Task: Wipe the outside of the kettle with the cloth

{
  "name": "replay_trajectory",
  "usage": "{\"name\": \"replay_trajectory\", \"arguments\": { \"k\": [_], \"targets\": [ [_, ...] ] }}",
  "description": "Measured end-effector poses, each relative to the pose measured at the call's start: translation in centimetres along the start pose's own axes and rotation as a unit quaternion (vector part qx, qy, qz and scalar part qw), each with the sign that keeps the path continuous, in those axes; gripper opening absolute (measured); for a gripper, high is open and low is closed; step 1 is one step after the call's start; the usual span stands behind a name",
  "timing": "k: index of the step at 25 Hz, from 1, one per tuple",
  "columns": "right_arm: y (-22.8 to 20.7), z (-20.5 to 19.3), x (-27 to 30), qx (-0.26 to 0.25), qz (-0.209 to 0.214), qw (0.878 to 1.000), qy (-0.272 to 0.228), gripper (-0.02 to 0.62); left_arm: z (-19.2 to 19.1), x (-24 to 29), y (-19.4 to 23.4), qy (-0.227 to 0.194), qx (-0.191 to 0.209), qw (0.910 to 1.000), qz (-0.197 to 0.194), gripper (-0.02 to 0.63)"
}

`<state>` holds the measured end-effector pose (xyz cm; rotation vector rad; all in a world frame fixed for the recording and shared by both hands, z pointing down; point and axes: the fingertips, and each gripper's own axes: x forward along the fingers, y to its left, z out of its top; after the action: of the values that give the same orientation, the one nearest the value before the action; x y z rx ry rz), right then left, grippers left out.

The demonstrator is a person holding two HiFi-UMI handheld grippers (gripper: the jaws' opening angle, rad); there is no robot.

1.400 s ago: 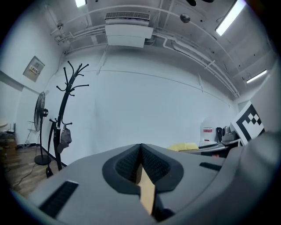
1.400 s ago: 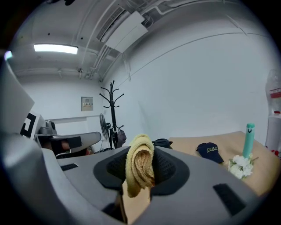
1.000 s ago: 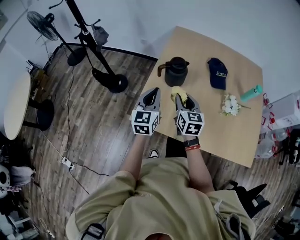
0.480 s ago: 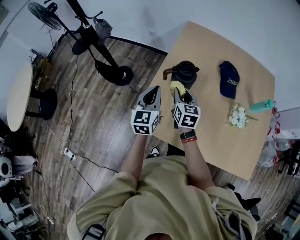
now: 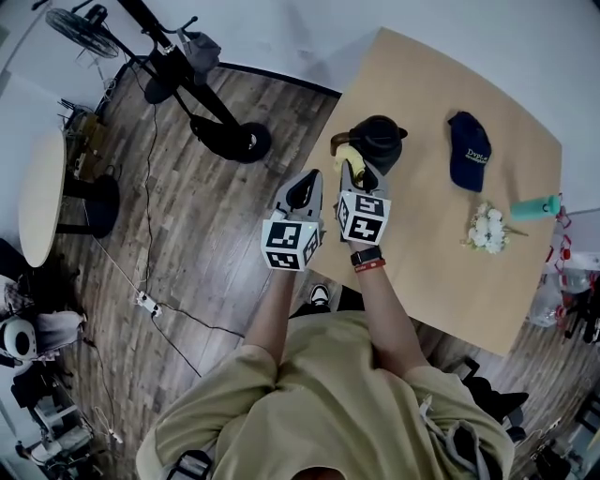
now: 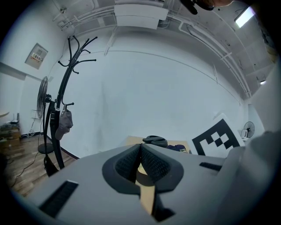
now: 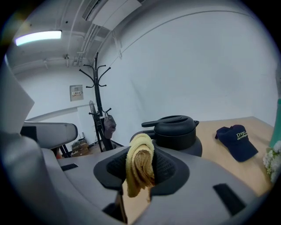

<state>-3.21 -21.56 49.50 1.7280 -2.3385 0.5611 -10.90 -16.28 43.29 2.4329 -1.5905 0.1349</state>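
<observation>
A dark kettle with a lid and side handle stands near the table's left edge; the right gripper view has the kettle just beyond the jaws. My right gripper is shut on a folded yellow cloth, which sits right beside the kettle's near side. In the right gripper view the cloth bulges up between the pads. My left gripper hangs off the table's left edge, shut and empty; its own view shows the left gripper with pads pressed together.
On the light wooden table lie a navy cap, white flowers and a teal bottle. A coat stand and fan stand on the wood floor at left. A round side table is far left.
My right gripper has carried the cloth forward, from short of the kettle up to its near side. The left gripper stays level beside it.
</observation>
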Motion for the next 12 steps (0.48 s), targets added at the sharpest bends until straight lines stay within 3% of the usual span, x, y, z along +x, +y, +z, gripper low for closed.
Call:
{"name": "replay_trajectory", "arguments": {
  "k": [12],
  "targets": [
    [-0.6,-0.4,1.4,0.009,-0.032,0.999,0.002,0.135,-0.9,-0.7,0.1,0.004,0.006,1.0000,-0.003,0.023]
  ]
}}
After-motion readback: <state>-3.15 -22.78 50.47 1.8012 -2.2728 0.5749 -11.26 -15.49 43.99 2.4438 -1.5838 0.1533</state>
